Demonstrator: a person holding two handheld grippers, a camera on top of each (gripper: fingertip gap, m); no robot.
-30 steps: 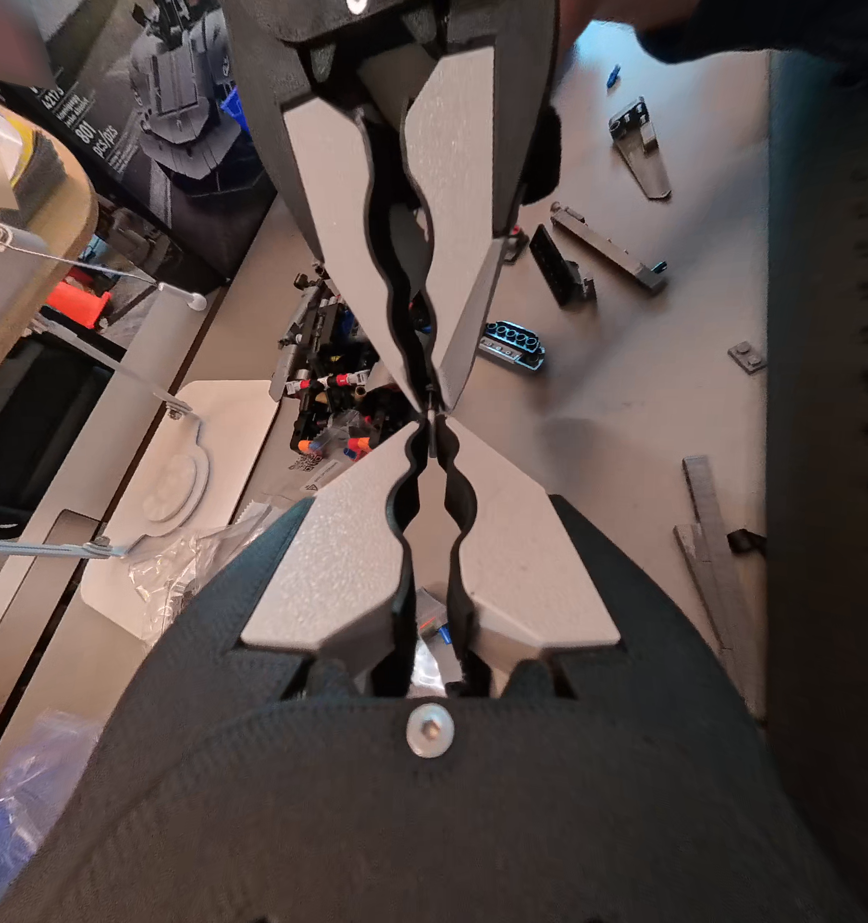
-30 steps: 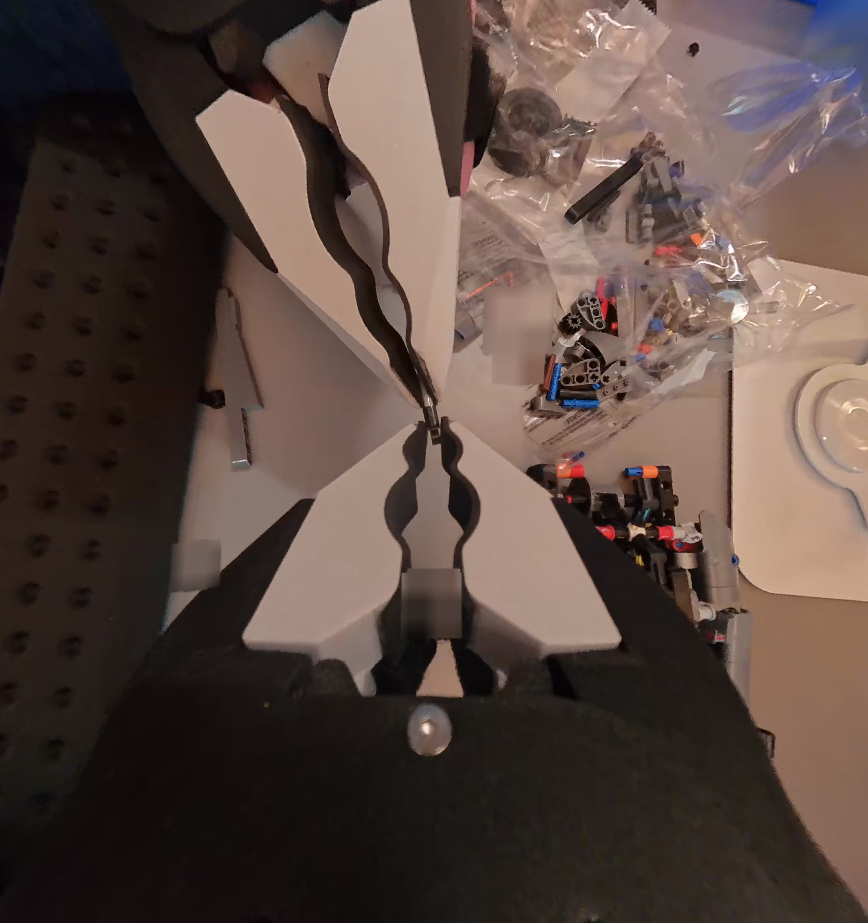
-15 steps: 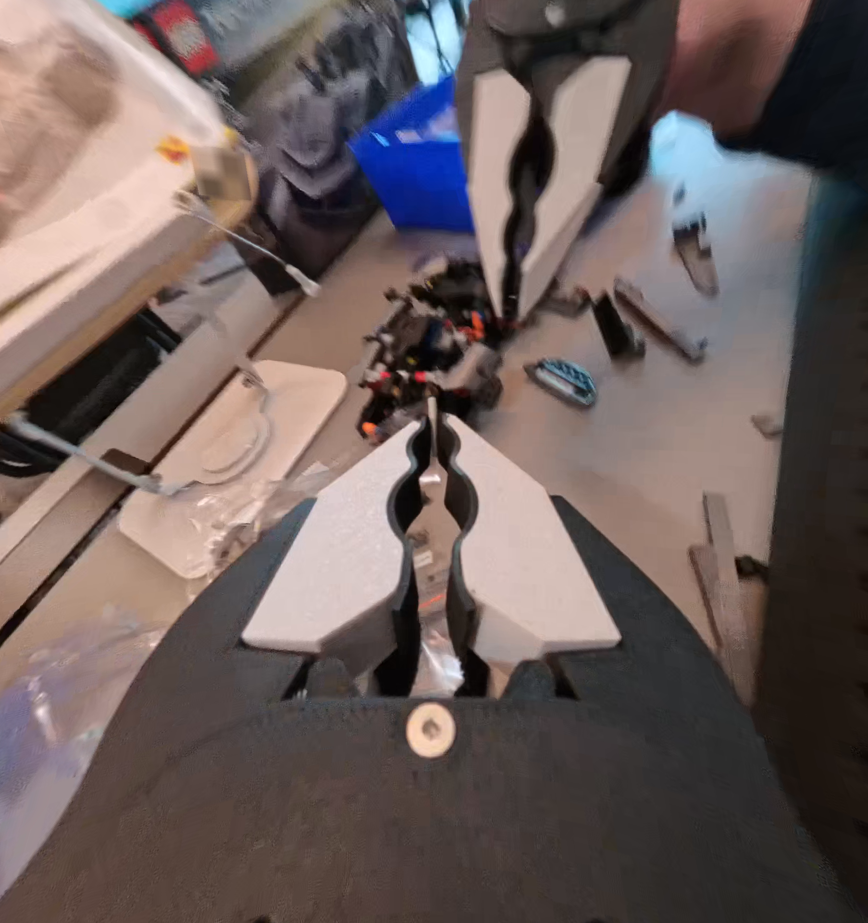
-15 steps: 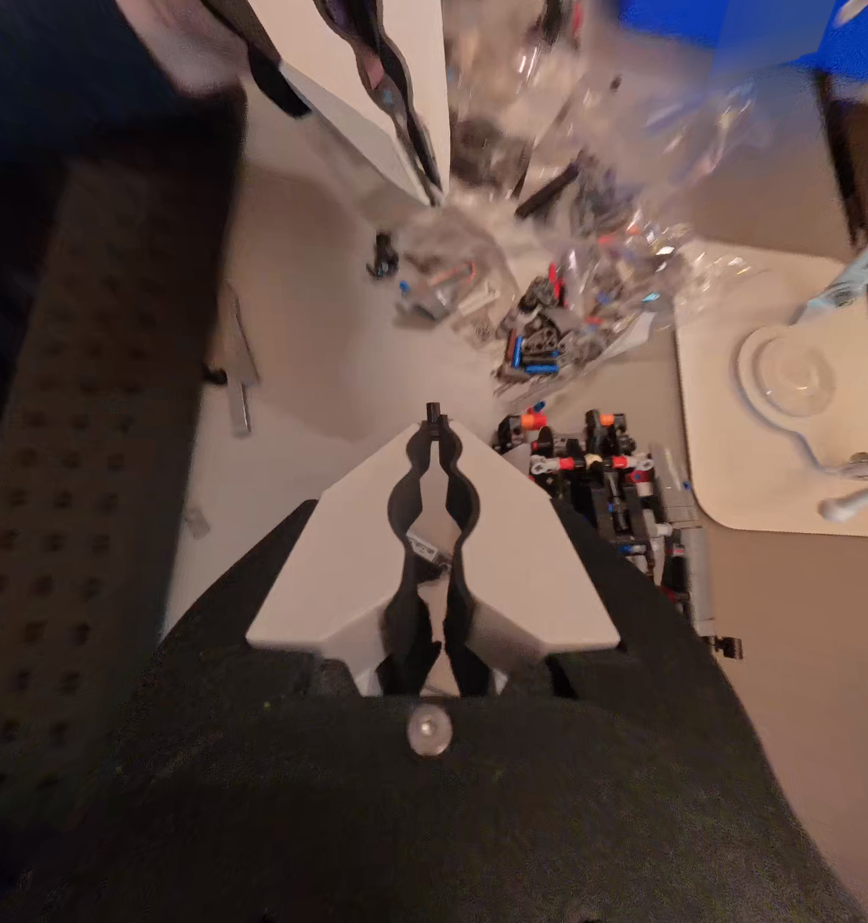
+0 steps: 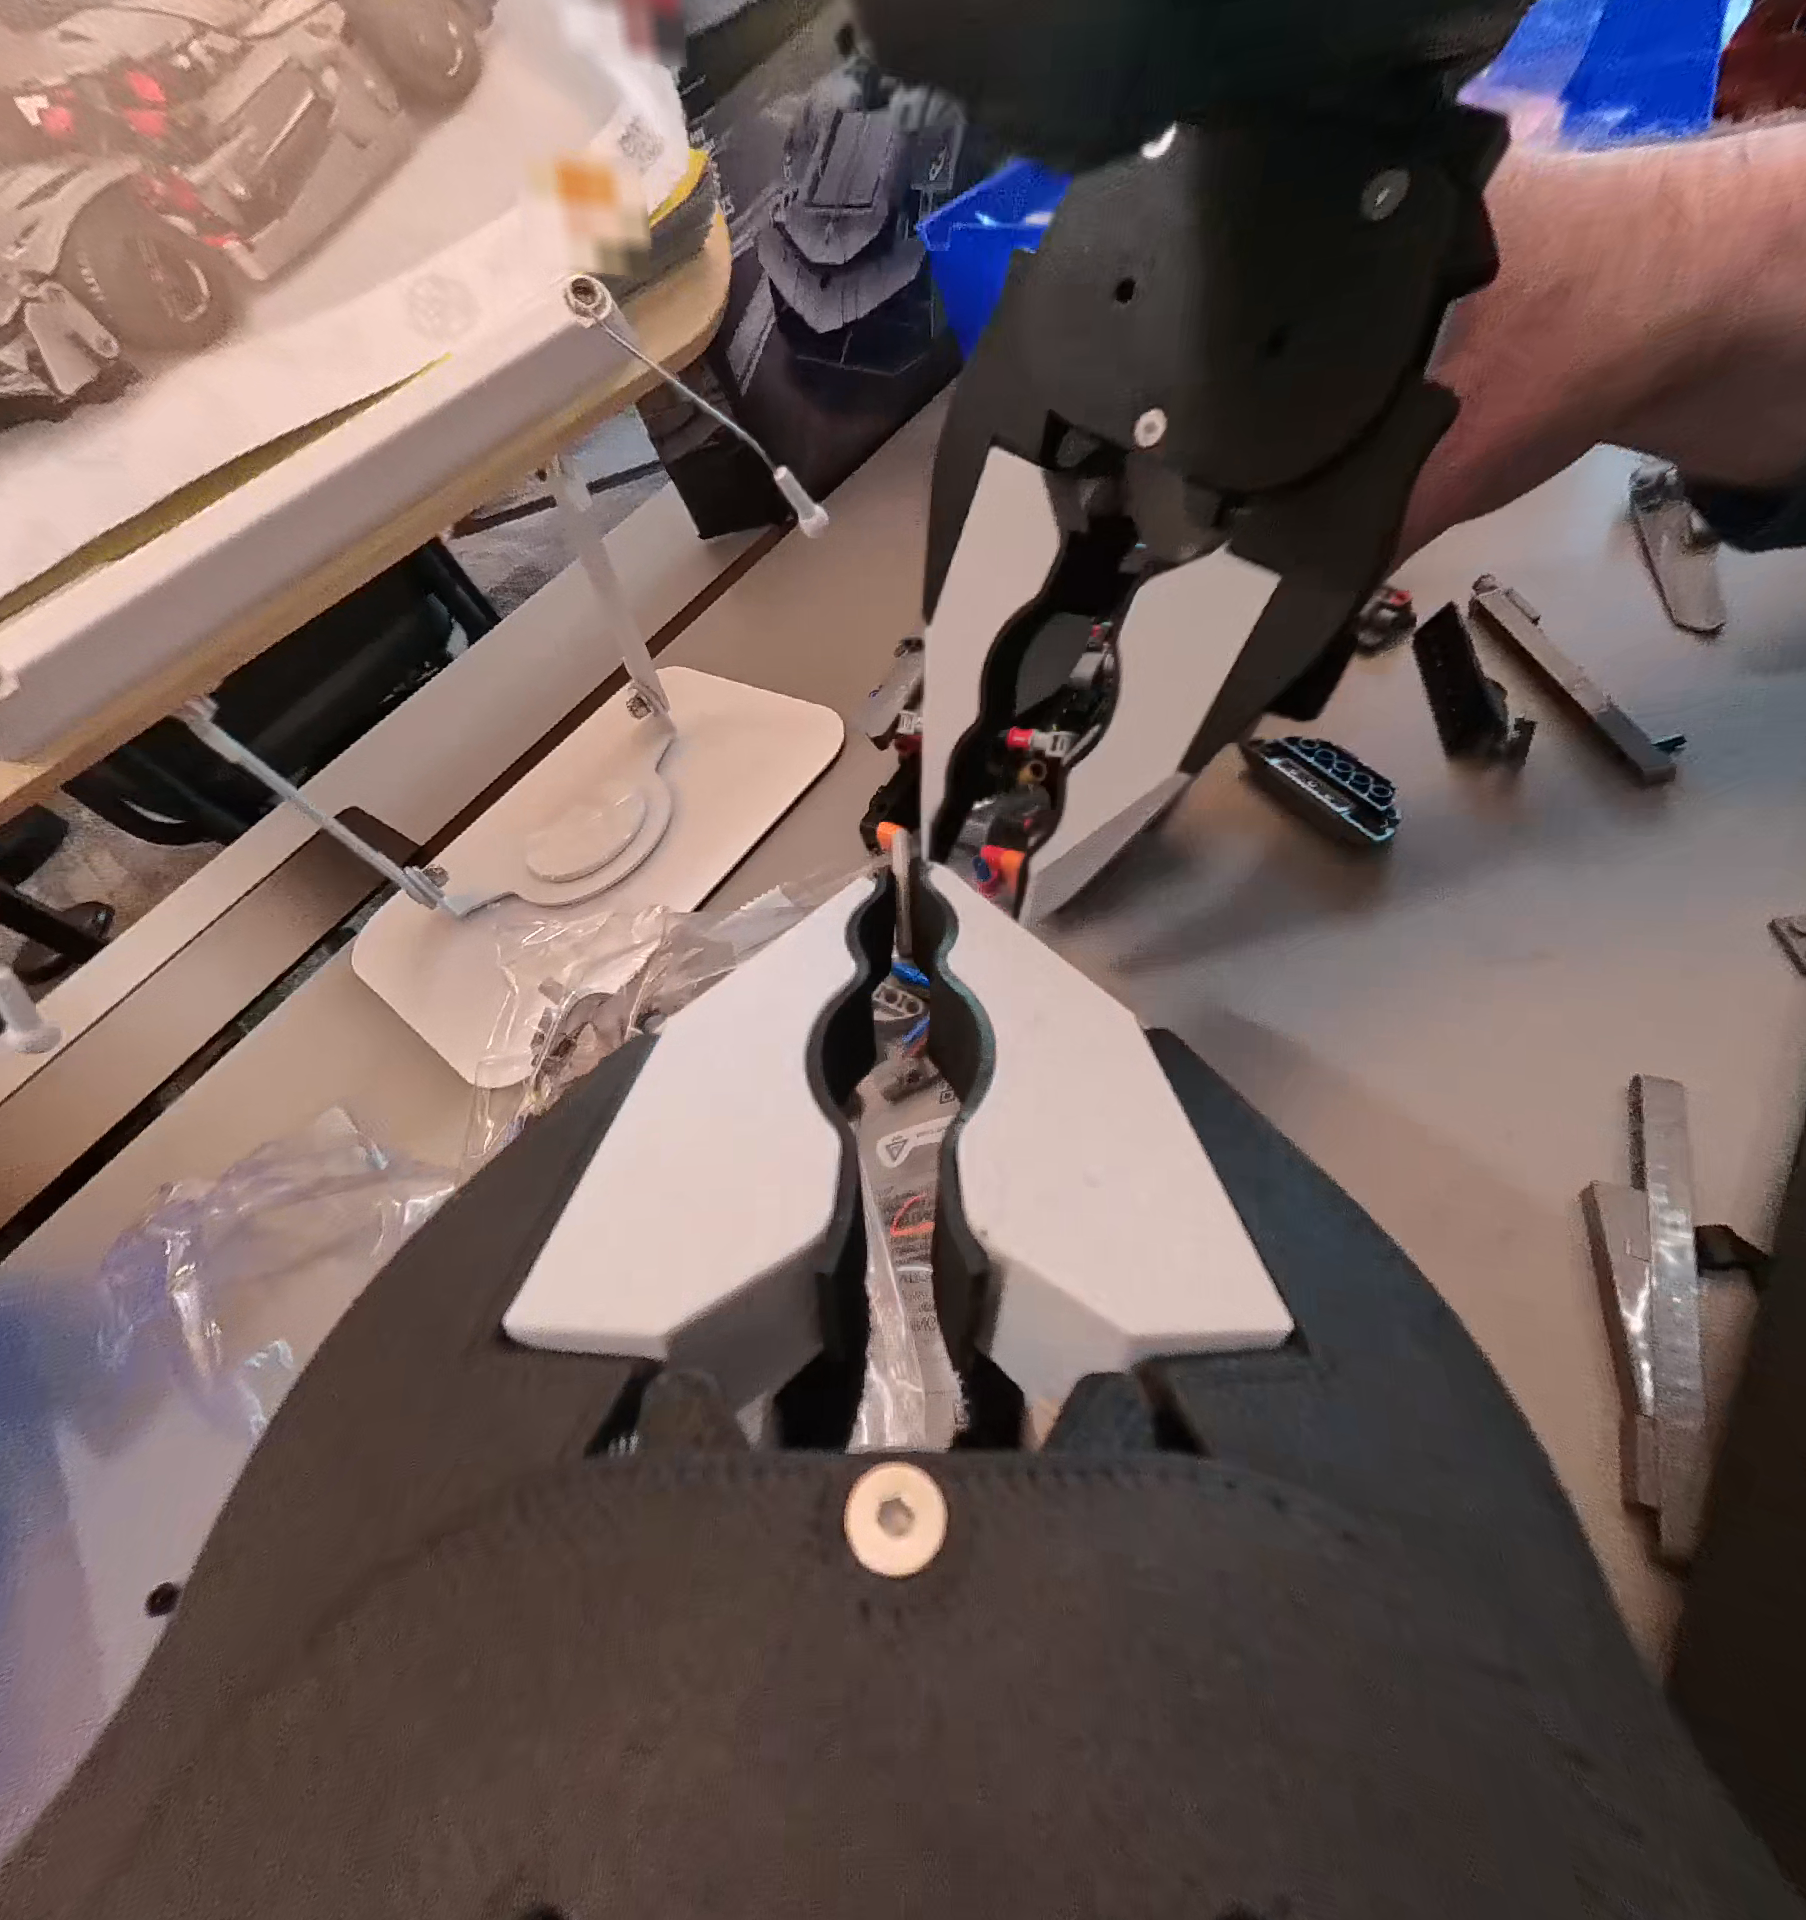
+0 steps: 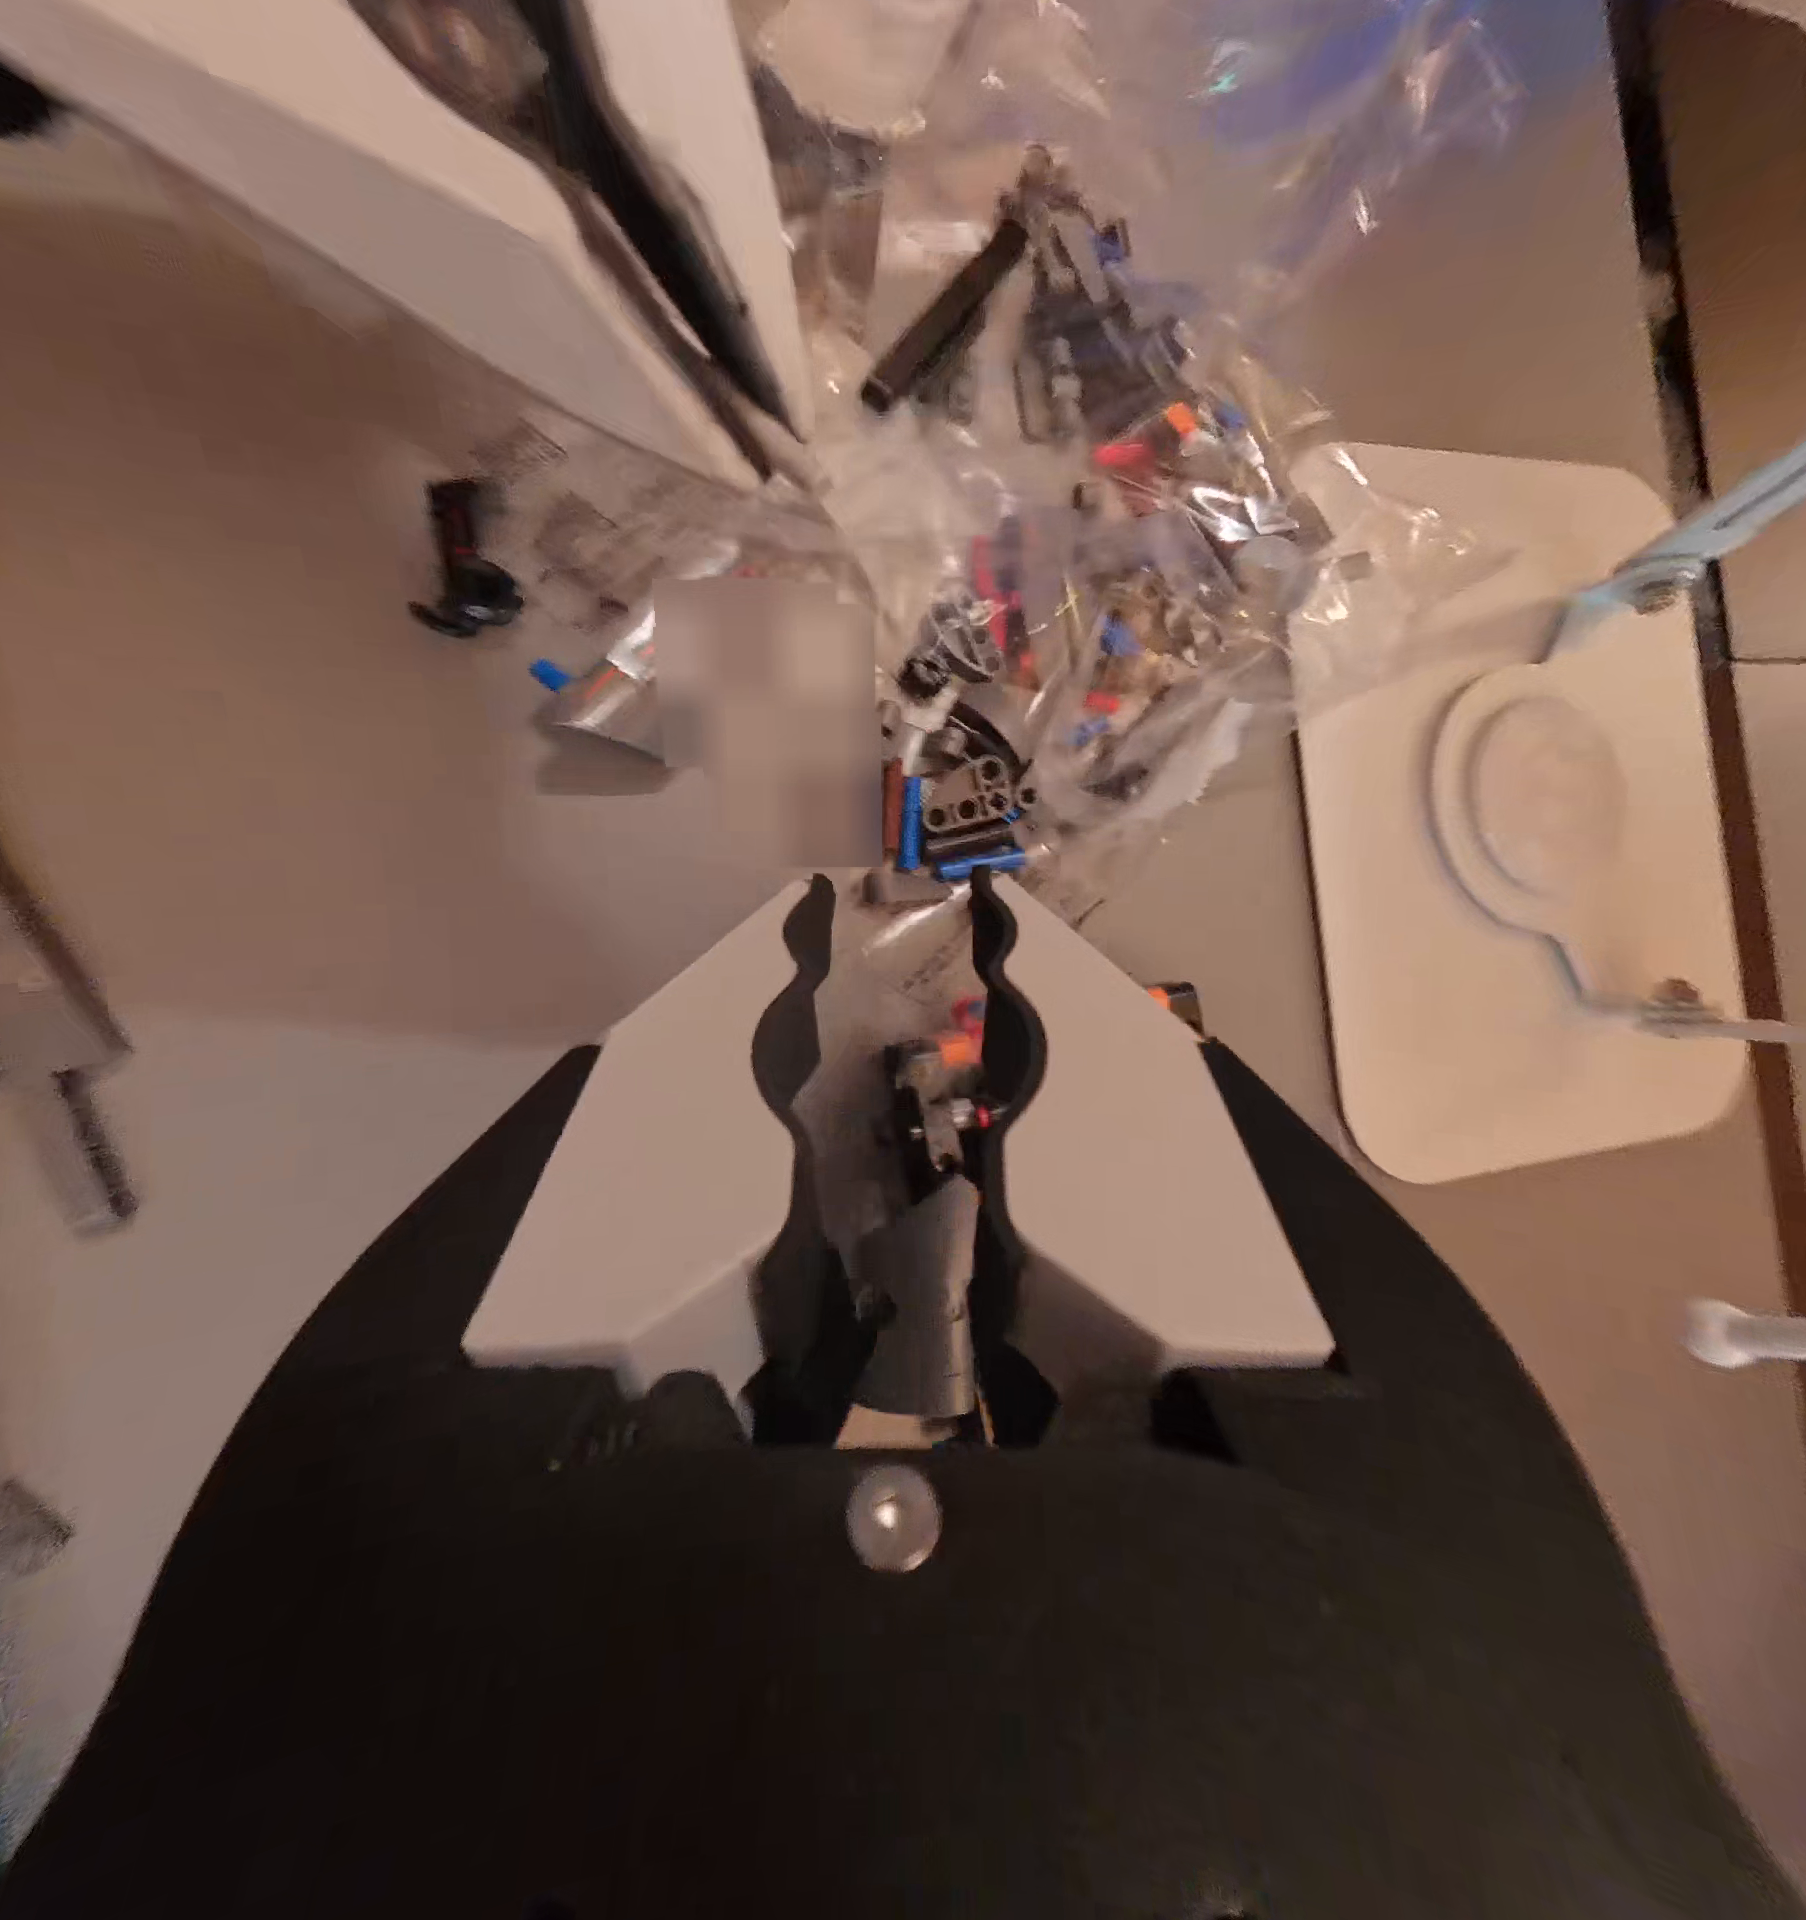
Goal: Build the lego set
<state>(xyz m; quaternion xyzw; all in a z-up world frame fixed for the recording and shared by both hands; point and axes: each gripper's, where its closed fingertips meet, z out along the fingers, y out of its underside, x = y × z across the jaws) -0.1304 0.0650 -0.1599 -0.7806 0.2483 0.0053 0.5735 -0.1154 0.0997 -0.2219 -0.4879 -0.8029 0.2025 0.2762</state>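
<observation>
My right hand-held gripper (image 5: 992, 831) hides most of the lego build (image 5: 1024, 748). The bag of small parts (image 6: 1086, 540) looks blurry, so I can't tell the pieces.

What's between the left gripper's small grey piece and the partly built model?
The right gripper: it is open and hangs over the partly built model, its nearer fingertip just past the small grey piece pinched in the left gripper. Nothing else shows in that gap.
</observation>
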